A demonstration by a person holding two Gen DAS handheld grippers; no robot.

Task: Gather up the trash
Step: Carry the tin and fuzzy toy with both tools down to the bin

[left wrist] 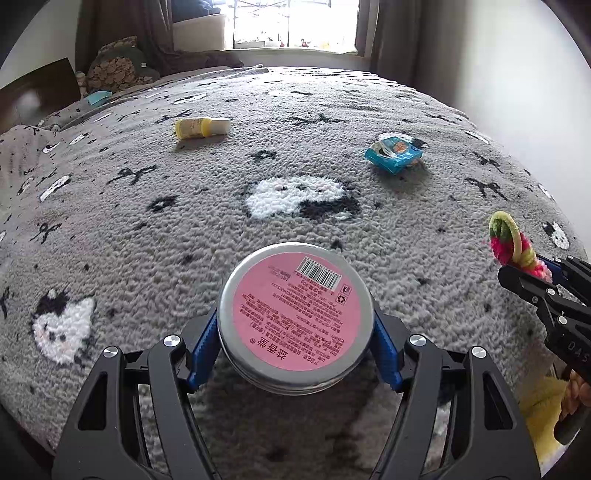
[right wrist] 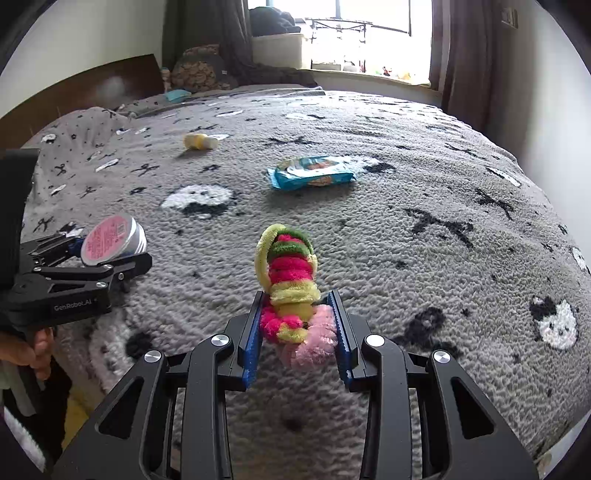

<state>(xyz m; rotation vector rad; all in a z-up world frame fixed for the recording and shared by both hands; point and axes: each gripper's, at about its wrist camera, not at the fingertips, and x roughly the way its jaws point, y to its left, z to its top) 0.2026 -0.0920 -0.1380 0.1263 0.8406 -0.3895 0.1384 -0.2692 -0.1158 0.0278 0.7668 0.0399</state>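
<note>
My left gripper (left wrist: 295,325) is shut on a round silver tin (left wrist: 295,317) with a pink label, held above the grey bedspread (left wrist: 184,229); the tin also shows in the right wrist view (right wrist: 110,240). My right gripper (right wrist: 297,325) is shut on a bundle of fuzzy hair ties (right wrist: 290,280), pink, yellow and green; the bundle also shows at the right edge of the left wrist view (left wrist: 511,240). A yellow bottle (left wrist: 201,126) with a white cap lies far left on the bed. A blue wrapper (left wrist: 393,153) lies far right; it also shows in the right wrist view (right wrist: 314,171).
The bed is covered by a grey fleece blanket with cat patterns. A dark headboard (right wrist: 92,88) and pillows stand at the far left. A window (left wrist: 295,22) with curtains is behind the bed. A wall (left wrist: 517,74) runs along the right.
</note>
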